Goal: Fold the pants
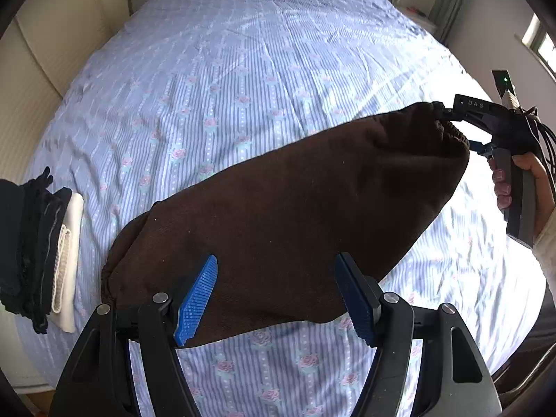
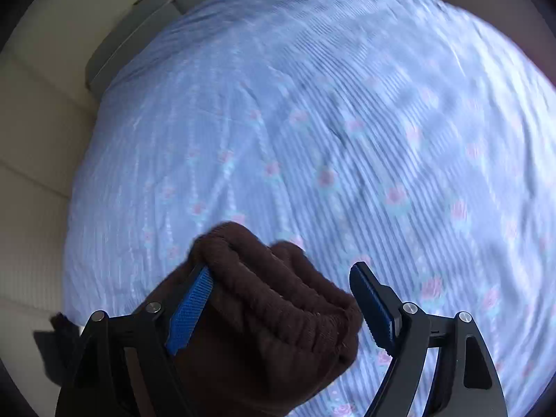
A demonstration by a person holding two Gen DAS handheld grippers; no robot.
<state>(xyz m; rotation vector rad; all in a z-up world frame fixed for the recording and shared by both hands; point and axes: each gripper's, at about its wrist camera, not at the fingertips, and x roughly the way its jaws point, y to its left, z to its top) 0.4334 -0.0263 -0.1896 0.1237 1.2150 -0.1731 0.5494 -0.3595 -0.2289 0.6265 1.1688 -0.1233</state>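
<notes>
The dark brown knitted pants [image 1: 278,208] lie folded across the blue striped floral bed sheet [image 1: 243,69], and with the left gripper [image 1: 276,299] and right gripper [image 2: 281,309] both gaping, jaws clamping nothing, a neat finish calls for smoothing the elastic waistband [image 2: 274,285].

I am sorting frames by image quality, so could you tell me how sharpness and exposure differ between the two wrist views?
Left wrist view: sharp, stripes and roses on the bedsheet crisp, but sunlight blows the sheet out to white at the right, past the brown pants. Right wrist view: the sheet is smeared by motion blur, while the waistband close to the camera stays fairly clear. Both show strong fisheye curvature and dark corners.
</notes>
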